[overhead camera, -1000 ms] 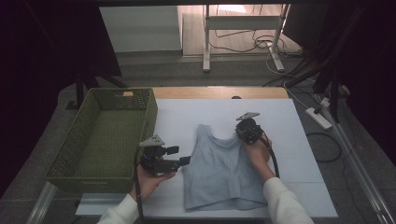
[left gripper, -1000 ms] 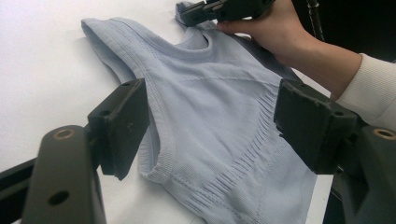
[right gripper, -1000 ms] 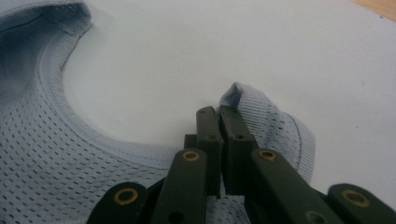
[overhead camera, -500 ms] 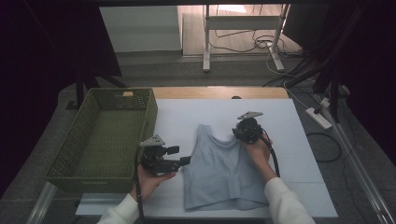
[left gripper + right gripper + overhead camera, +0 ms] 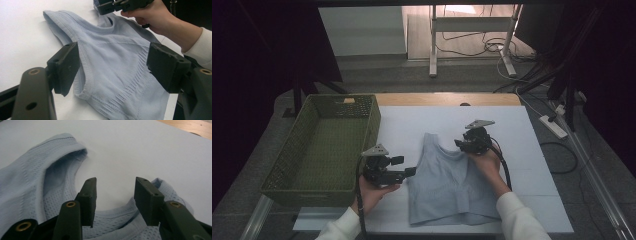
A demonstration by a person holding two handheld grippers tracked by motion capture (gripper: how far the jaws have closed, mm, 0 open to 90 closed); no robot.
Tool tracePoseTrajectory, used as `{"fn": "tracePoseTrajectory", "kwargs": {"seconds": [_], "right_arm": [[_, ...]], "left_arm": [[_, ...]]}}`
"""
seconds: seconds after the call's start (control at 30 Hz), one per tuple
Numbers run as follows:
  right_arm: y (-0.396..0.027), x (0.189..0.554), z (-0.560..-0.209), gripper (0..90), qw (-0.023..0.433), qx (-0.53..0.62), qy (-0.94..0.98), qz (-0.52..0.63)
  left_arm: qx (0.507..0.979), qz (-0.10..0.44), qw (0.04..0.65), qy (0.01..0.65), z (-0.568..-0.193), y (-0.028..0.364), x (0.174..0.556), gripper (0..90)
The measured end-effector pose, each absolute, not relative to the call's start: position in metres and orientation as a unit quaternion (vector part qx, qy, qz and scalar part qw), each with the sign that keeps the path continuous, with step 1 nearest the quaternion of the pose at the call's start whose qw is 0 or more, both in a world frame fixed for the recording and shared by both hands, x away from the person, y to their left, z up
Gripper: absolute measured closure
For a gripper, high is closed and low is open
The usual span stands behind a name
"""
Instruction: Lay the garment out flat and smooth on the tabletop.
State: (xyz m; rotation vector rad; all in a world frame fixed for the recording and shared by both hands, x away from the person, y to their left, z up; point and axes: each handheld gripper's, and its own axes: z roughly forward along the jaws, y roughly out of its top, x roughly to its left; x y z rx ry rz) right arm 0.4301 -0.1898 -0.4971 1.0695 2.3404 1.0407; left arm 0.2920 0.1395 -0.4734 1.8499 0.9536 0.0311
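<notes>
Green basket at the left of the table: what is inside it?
The green basket looks empty: the high view shows bare mesh floor and walls. The floor strip just behind its near wall is hidden from the camera.

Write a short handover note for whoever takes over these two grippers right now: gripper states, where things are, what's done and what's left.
Left gripper: open, at the left edge of the tank top, nothing held.
Right gripper: jaws have just been opening, now apart over the neckline, nothing pinched.
The tank top lies flat on the white table, both straps spread out.
Basket at the left has no garment in it.
Left to do: probably fold the top, then put it in the basket.
</notes>
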Motion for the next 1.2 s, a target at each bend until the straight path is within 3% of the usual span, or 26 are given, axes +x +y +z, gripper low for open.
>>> {"fn": "tracePoseTrajectory", "kwargs": {"seconds": [0.67,1.0,1.13,1.2], "right_arm": [[-0.196,0.395,-0.476,48.4,0.154,0.343,0.830,0.411],[-0.195,0.358,-0.465,47.8,0.132,0.312,0.836,0.431],[-0.196,0.343,-0.462,56.9,0.121,0.296,0.842,0.435],[-0.197,0.336,-0.462,67.1,0.107,0.289,0.846,0.436]], "left_arm": [[0.768,0.007,0.502,0.397,-0.478,0.140,0.296,26.2],[0.770,0.004,0.501,0.396,-0.479,0.140,0.298,26.2],[0.769,0.004,0.502,0.395,-0.479,0.141,0.299,26.2],[0.768,0.005,0.503,0.397,-0.479,0.142,0.298,26.2]]}}
